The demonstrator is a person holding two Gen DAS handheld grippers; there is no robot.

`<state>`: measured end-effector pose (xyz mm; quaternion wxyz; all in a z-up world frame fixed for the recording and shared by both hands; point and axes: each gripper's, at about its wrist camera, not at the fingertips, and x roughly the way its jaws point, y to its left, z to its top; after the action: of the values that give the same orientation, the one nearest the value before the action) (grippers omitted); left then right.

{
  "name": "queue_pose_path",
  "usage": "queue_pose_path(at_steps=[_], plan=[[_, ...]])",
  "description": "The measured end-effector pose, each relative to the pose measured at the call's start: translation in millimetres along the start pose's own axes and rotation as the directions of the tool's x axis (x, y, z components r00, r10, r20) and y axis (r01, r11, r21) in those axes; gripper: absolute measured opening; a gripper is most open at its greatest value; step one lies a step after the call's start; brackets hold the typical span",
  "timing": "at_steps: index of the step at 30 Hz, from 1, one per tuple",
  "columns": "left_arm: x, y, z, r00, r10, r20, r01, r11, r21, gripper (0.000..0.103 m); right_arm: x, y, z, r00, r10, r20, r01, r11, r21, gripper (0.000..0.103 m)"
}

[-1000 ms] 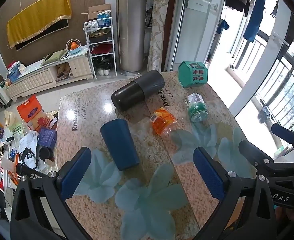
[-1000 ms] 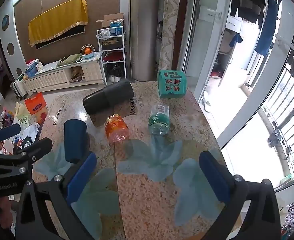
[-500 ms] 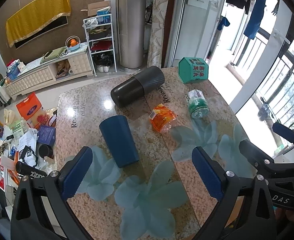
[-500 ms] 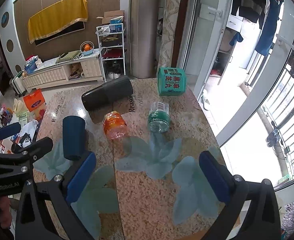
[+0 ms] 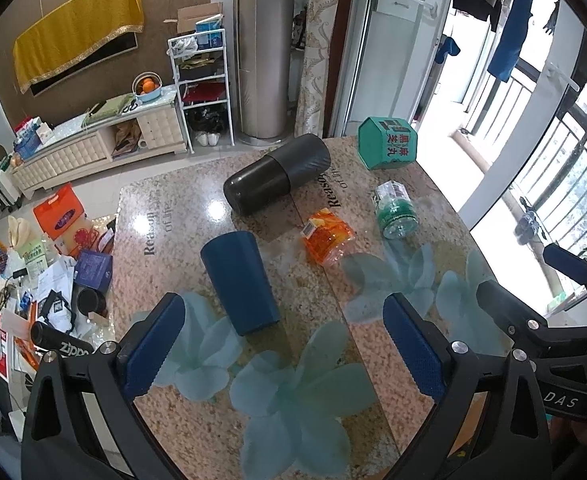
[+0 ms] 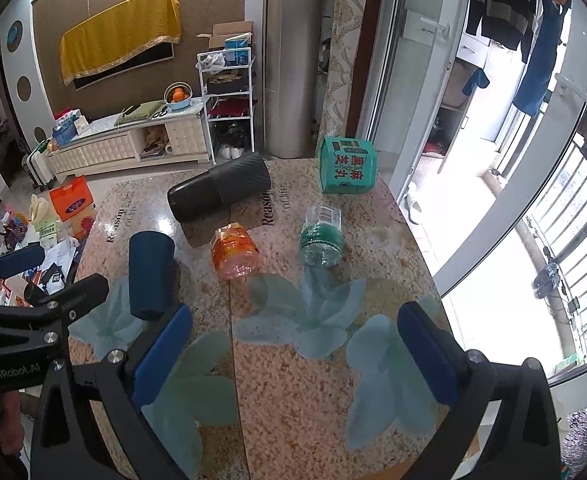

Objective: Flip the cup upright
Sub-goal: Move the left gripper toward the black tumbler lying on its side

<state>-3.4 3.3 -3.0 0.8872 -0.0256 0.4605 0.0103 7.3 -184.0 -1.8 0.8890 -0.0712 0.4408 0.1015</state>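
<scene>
A dark blue cup [image 5: 239,280] lies on its side on the granite table [image 5: 197,208], narrow end toward me. It also shows in the right wrist view [image 6: 150,274] at the left. My left gripper [image 5: 283,352] is open and empty, hovering above the table just short of the cup. My right gripper [image 6: 293,354] is open and empty over the flower pattern, to the right of the cup. The left gripper's body shows at the left edge of the right wrist view.
A large dark cylinder [image 5: 277,174] lies on its side at the back. An orange bottle [image 5: 325,238] and a green-labelled clear bottle [image 5: 393,210] lie in the middle. A green box [image 5: 387,142] stands at the far right corner. Floor clutter [image 5: 45,272] lies past the left edge.
Both grippers have drawn back and up a little, so the table objects sit slightly farther away. The cup has not moved. Both jaws stay open.
</scene>
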Motion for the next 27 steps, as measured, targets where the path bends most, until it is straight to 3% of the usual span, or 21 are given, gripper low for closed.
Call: queue_pose_path(at_steps=[10,16,24,27], plan=[[1.2,0.1,0.7,1.000,-0.009,-0.011,0.009,1.000,0.000,0.100,1.4,1.4,-0.1,1.000,0.020,-0.002,-0.020,1.000,-0.009,0.103],[4.4,2.9,7.6,0.998,-0.056,-0.027,0.056,0.998,0.001,0.100,4.9,0.3,0.2,0.999,0.031,-0.011,-0.031,1.000,-0.001,0.103],[18.3,0.3,26.7,0.998,-0.006,-0.066,0.011,0.997,0.076,0.100,16.0,-2.2,2.4,0.997,0.062,-0.036,-0.062,0.998,0.011,0.103],[30.6,0.5,38.5,0.993,0.004,-0.116,0.010,0.993,0.120,0.100,24.3,-3.0,1.7,0.995,0.081,-0.060,-0.080,0.997,0.009,0.103]])
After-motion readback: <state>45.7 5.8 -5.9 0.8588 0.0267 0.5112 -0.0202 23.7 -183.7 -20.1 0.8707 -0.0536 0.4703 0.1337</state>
